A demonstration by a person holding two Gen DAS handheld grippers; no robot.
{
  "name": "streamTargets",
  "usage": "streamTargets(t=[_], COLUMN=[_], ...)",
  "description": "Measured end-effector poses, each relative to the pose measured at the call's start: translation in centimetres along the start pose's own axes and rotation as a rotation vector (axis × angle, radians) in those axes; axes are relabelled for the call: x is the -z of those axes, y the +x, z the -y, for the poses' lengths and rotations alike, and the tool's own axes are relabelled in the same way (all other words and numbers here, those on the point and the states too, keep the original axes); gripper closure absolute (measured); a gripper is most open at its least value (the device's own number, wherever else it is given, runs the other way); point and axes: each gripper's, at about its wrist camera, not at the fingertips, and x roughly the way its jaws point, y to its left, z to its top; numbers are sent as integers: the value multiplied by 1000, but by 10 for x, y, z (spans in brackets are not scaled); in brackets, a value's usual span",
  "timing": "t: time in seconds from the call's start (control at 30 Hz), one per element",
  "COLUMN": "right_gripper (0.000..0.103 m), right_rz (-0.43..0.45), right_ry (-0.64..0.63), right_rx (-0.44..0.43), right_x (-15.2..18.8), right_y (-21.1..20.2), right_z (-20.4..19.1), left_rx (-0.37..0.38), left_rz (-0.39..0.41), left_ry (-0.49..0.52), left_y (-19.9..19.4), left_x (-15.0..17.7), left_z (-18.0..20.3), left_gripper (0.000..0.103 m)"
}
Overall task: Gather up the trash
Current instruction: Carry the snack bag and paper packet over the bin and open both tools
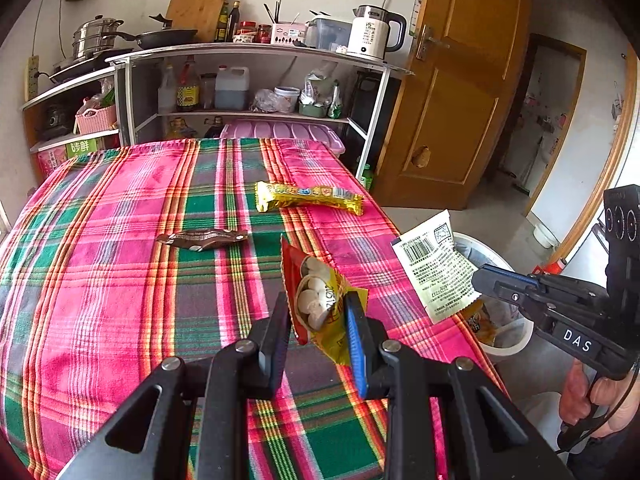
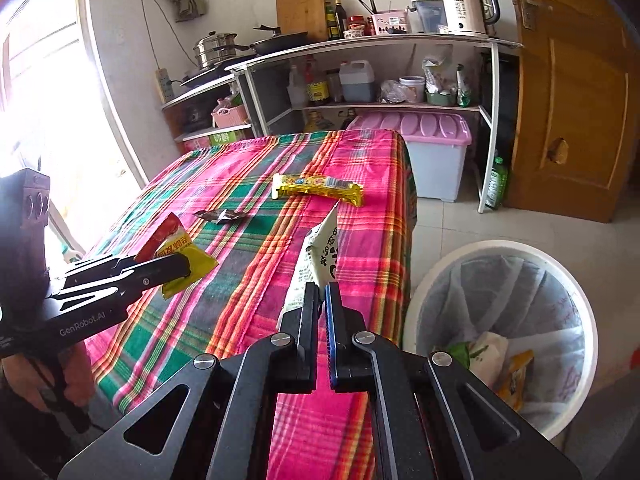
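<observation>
Left wrist view: the left gripper (image 1: 318, 312) is clamped on a red-and-yellow snack packet with white round pieces showing through its window (image 1: 316, 300), held up above the table draped in a pink, green and orange plaid cloth (image 1: 120, 240). Off to the right, the right gripper (image 1: 478, 280) pinches a flat white sachet printed with a barcode and small black text (image 1: 434, 266), carried just past the table edge, over the white round bin lined with a translucent bag (image 1: 516, 336). The right wrist view shows wrappers already lying inside that bin, which stands on the pale tiled floor beside the table. Two pieces sit on the cloth: a long yellow foil wrapper (image 1: 308, 197) near the far right side and a small crumpled brown wrapper (image 1: 202, 238) nearer the middle. Behind the table, a white-framed shelf unit (image 1: 256, 80) holds a white electric kettle (image 1: 372, 34), pans, bottles and a pink-lidded storage box (image 1: 284, 130). A brown wooden door (image 1: 460, 80) stands ajar at right.
</observation>
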Motion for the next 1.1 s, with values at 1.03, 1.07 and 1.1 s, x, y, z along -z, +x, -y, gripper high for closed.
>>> streamTargets(t=[1.03,1.07,1.1], right_gripper=[100,100,100], right_rz=[34,30,28], right_ry=[251,256,260], right_rx=[194,195,196], right_x=[46,47,49], right_y=[-50,-50,-49], right_z=[131,134,136], left_rx=[189,193,195], left_rz=[-82,-88,-95], left_ry=[168,169,169], left_y=[71,74,77], left_x=[-15,-14,-14], left_z=[132,134,137], left_gripper=[75,75,75])
